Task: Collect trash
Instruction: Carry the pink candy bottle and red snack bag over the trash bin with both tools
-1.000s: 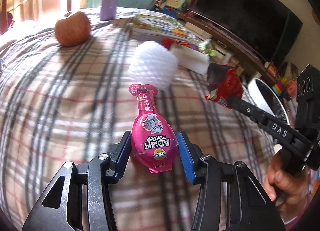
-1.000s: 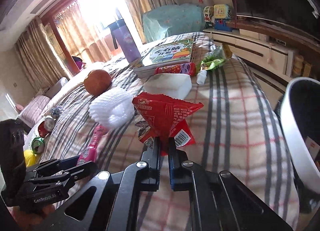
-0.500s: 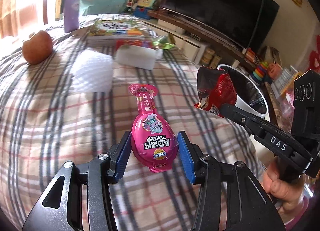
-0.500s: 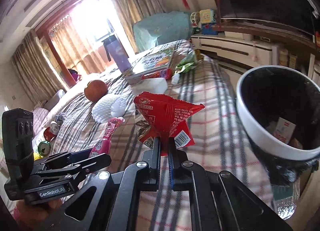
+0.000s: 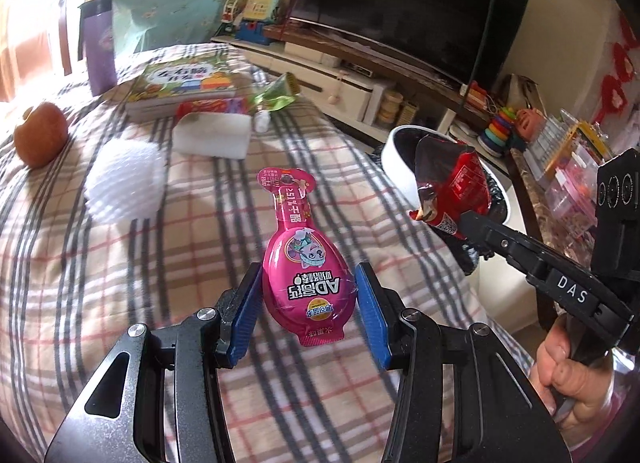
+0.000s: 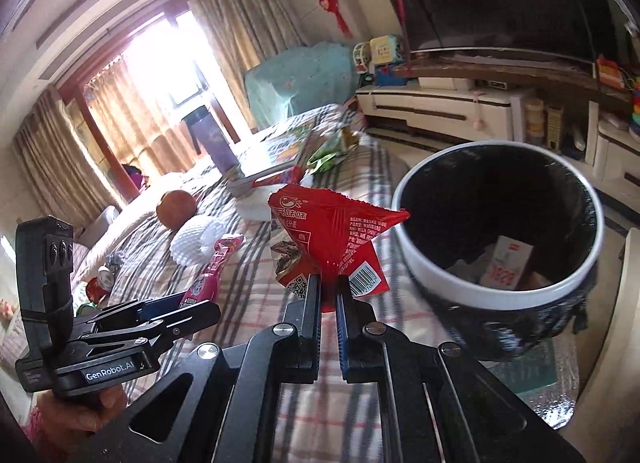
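Note:
My left gripper is shut on a pink drink pouch, its blue pads pressing the pouch's round body, held up over the plaid-covered table. My right gripper is shut on a crumpled red snack wrapper, just left of the white-rimmed black trash bin. Paper scraps lie inside the bin. In the left wrist view the red wrapper hangs in front of the bin, with the right gripper below it. The right wrist view shows the left gripper and the pouch at lower left.
On the table lie a white foam net, an apple, a white foam block, a picture book, a green wrapper and a purple bottle. A TV on a low cabinet stands behind the bin.
Both grippers have carried their loads rightward across the table towards the bin, which now looms large in the right wrist view. Neither grip has changed.

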Available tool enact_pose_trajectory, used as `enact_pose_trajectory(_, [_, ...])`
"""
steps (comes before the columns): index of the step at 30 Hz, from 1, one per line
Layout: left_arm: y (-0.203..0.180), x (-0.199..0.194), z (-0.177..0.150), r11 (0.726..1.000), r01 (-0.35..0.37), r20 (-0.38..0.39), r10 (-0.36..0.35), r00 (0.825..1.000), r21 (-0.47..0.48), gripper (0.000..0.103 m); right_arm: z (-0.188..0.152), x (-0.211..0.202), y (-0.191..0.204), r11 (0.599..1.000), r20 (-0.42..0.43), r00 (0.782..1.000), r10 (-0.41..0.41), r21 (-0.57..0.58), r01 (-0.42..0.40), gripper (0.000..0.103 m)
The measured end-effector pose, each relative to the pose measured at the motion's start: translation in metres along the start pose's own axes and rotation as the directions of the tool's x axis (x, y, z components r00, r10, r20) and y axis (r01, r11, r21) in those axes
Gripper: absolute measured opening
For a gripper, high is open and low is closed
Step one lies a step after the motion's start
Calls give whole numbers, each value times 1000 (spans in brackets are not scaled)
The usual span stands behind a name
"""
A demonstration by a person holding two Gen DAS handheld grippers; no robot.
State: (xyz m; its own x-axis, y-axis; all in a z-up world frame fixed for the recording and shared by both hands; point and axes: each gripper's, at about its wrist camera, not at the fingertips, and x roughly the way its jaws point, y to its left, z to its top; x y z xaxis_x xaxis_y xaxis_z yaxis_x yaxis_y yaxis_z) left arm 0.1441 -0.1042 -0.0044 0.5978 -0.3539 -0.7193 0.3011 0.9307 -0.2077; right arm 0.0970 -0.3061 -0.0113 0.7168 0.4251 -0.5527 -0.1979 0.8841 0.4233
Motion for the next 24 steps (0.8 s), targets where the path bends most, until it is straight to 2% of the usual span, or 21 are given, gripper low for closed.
enact_pose_trajectory(24, [-65, 19, 24, 991, 70, -7, -69, 998, 111, 46, 2, -33, -62, 989, 53, 992, -112, 105, 106, 6])
